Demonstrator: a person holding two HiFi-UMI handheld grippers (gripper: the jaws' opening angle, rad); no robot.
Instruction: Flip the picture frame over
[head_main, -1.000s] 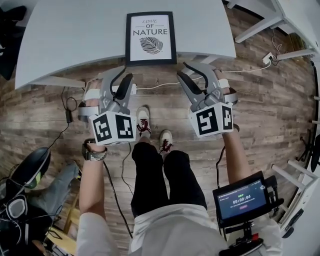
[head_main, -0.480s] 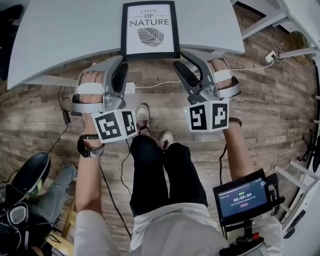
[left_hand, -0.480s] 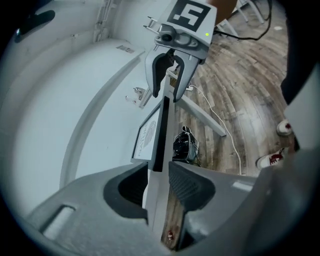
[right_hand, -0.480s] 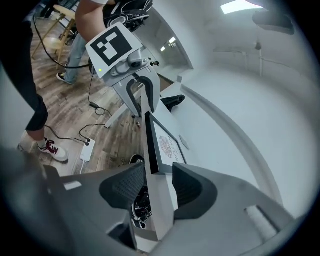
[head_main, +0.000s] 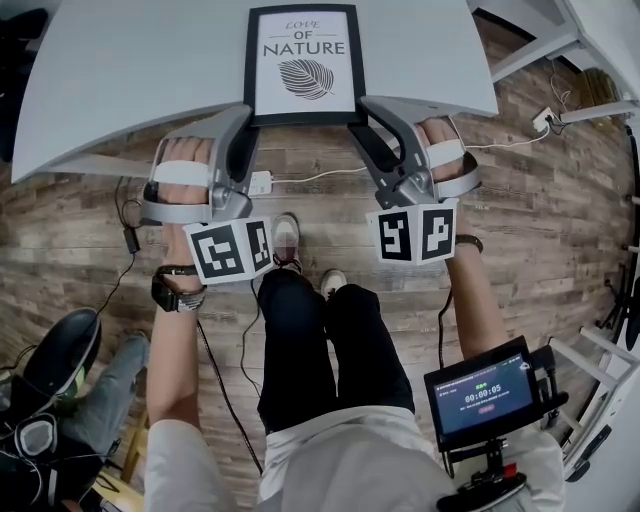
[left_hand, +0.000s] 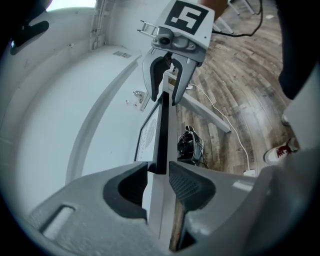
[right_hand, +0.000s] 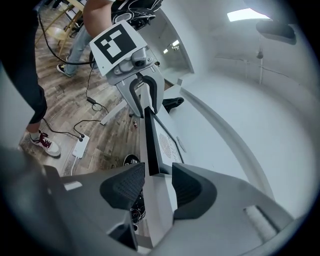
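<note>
Two hand-held grippers flank the near short edge of a black picture frame (head_main: 305, 65), which lies face up at the front edge of a pale table (head_main: 120, 70), upper centre of the head view. The left gripper (head_main: 243, 112) meets the frame's lower-left corner and the right gripper (head_main: 365, 105) its lower-right corner.

Only the head view shows the print: the words "LOVE OF NATURE" above a leaf drawing, upright to the wearer. The frame's long axis runs up the picture, away from the person, with the title at the far end. A handheld screen (head_main: 483, 395) at lower right reads "00:00:05".

The two gripper views show what the head view cannot. Each sees the frame edge-on as a thin black strip, with one jaw above the tabletop and the other below it. A frame corner and the table's edge stand between the jaws. The jaws of both grippers have just been opening and stand apart, with no pad seen pressing on the frame. Each gripper view also catches the opposite gripper at the far end of that same edge. A tangle of cables (left_hand: 190, 145) shows under the table, and a white power strip (right_hand: 80, 145) lies on the wooden floor (head_main: 560, 230).
</note>
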